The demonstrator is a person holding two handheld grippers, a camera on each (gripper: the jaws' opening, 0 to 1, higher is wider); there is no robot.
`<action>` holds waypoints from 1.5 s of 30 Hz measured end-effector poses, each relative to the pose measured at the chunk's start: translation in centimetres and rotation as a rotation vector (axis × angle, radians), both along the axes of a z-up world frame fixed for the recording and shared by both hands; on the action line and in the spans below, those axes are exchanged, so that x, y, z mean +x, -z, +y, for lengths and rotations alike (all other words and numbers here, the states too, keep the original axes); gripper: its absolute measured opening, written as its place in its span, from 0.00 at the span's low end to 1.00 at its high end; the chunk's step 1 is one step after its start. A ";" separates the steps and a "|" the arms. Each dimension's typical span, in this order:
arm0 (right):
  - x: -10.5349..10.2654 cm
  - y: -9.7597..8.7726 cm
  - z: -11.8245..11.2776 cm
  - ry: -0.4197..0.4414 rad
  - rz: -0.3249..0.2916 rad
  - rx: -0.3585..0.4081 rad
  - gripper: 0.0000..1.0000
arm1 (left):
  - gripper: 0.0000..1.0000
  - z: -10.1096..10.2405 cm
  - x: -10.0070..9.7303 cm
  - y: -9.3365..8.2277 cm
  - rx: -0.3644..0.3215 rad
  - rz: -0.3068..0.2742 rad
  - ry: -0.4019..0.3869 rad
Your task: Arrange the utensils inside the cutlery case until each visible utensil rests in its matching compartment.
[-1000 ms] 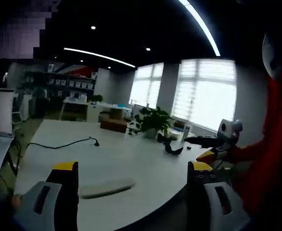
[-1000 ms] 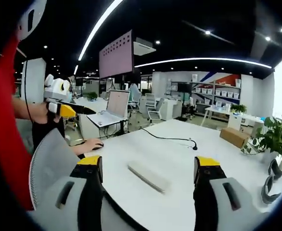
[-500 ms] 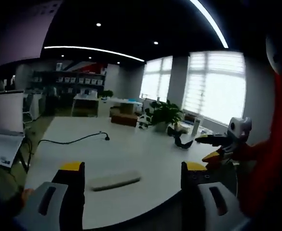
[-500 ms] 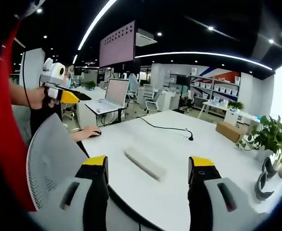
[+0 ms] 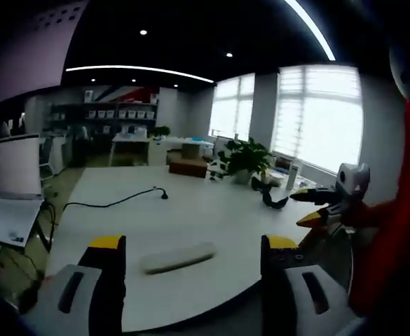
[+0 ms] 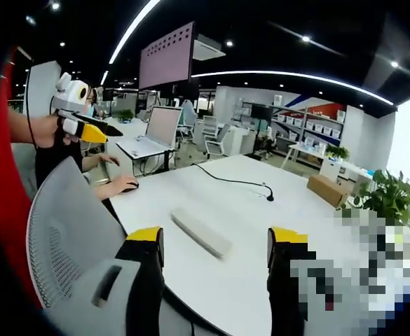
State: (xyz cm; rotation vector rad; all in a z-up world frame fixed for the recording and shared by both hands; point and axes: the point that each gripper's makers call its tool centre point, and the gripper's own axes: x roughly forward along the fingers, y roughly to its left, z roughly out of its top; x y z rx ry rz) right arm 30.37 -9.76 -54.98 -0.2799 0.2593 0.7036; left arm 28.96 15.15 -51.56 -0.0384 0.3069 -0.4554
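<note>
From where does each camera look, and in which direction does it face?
Left gripper view: rides on the left tool, faces across the white table to the windows; the right tool and a red sleeve show.
Right gripper view: rides on the right tool, faces across the table toward the office desks; the left tool and a mesh chair back show.
Shared: the table, the grey case, the black cable.

White table [image 5: 190, 280] carries closed grey cutlery case [image 5: 176, 257], black cable [image 5: 113, 203], brown box [image 5: 188, 168], potted plant [image 5: 245, 159]

grey tool [image 5: 190, 246] jaws with yellow tips over black pads; red sleeve [image 5: 390, 238].
</note>
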 end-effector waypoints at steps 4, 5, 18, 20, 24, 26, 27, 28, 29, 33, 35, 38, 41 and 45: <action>0.3 0.1 0.3 -0.007 0.002 -0.009 0.58 | 0.80 0.3 0.2 -0.2 0.012 -0.008 -0.002; 0.4 0.1 0.4 -0.009 0.005 -0.012 0.58 | 0.80 0.4 0.3 -0.3 0.027 -0.015 0.000; 1.2 -0.5 -0.2 0.006 -0.008 0.003 0.57 | 0.96 0.2 1.5 0.1 0.005 0.002 0.007; 1.2 -0.5 -0.5 0.017 -0.010 0.004 0.57 | 0.96 0.0 1.6 0.4 0.002 0.011 0.007; 1.2 -0.3 -1.0 0.031 -0.005 0.007 0.56 | 0.96 -0.3 1.9 0.7 0.013 0.020 0.013; 1.2 0.0 -1.2 0.035 0.002 -0.001 0.55 | 0.97 -0.3 2.0 0.4 0.012 0.012 0.015; 1.2 0.1 -1.2 0.037 0.001 -0.002 0.55 | 0.99 -0.5 2.2 -0.6 -0.034 -0.026 0.009; 1.2 0.1 -1.3 0.039 0.000 -0.003 0.55 | 0.99 -0.7 2.2 -1.5 -0.103 -0.039 0.016; 1.1 0.1 -1.3 0.041 0.002 0.004 0.55 | 1.00 -0.8 2.1 -1.7 -0.140 -0.030 0.019; 1.1 -0.5 -0.9 0.041 0.011 0.076 0.58 | 1.00 0.0 2.3 -1.8 -0.126 -0.036 -0.004; 1.2 -0.6 -0.9 0.040 0.006 0.074 0.58 | 1.00 0.0 2.2 -1.6 -0.112 -0.032 -0.002; 1.3 -0.6 -0.9 0.039 -0.007 0.056 0.56 | 1.00 -0.2 2.0 -1.3 -0.090 -0.028 -0.001; 1.3 -0.4 -1.0 0.043 -0.007 0.047 0.55 | 1.00 -0.3 1.8 -0.4 -0.063 -0.008 -0.007; 1.0 0.3 -1.1 0.042 0.003 0.025 0.53 | 0.99 -0.5 1.5 0.1 -0.038 -0.001 -0.004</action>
